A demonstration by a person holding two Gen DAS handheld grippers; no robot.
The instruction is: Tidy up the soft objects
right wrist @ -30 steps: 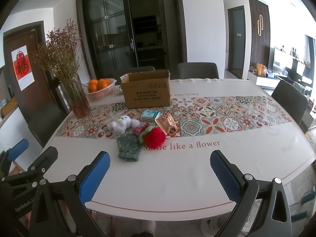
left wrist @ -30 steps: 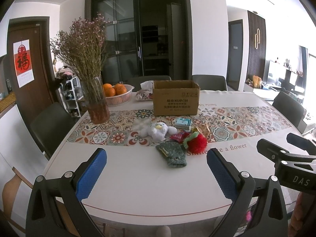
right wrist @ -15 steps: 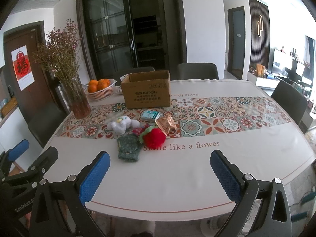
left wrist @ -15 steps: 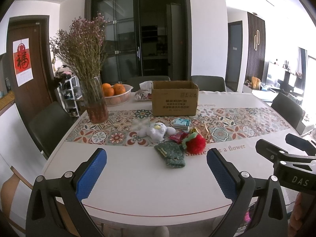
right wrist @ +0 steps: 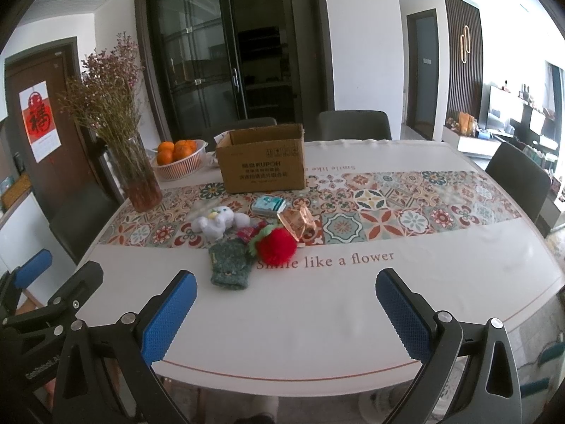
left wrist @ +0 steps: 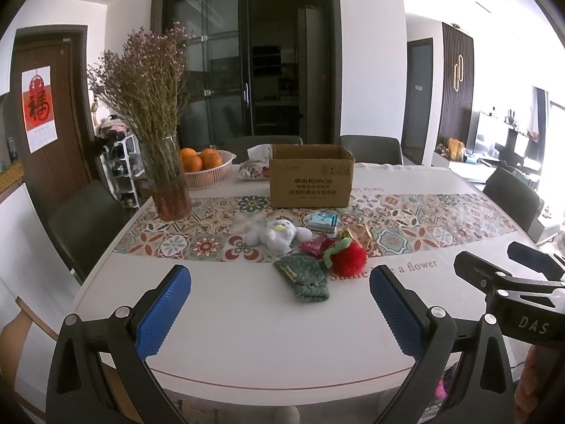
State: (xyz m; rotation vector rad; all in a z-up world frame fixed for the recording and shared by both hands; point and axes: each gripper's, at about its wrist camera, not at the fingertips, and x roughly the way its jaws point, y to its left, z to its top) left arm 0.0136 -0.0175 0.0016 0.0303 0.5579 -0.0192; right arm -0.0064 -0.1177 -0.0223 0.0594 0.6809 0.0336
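A green knitted piece (left wrist: 303,277) (right wrist: 229,263), a red fluffy pompom toy (left wrist: 348,258) (right wrist: 275,245) and a white plush toy (left wrist: 277,233) (right wrist: 217,221) lie together mid-table. An open cardboard box (left wrist: 310,180) (right wrist: 261,166) stands behind them. My left gripper (left wrist: 279,309) is open and empty above the near table edge, well short of the pile. My right gripper (right wrist: 286,314) is open and empty, also at the near edge, to the right of the left one.
A small teal packet (left wrist: 321,219) (right wrist: 268,205), a red wrapper (left wrist: 312,245) and a clear pinkish box (right wrist: 296,221) lie by the toys. A glass vase of dried flowers (left wrist: 169,183), an orange basket (left wrist: 206,169) and a tissue pack (left wrist: 254,166) stand at back left. Chairs ring the table.
Both grippers stay open and nearly still; the views have shifted only slightly. Nothing on the table has moved.
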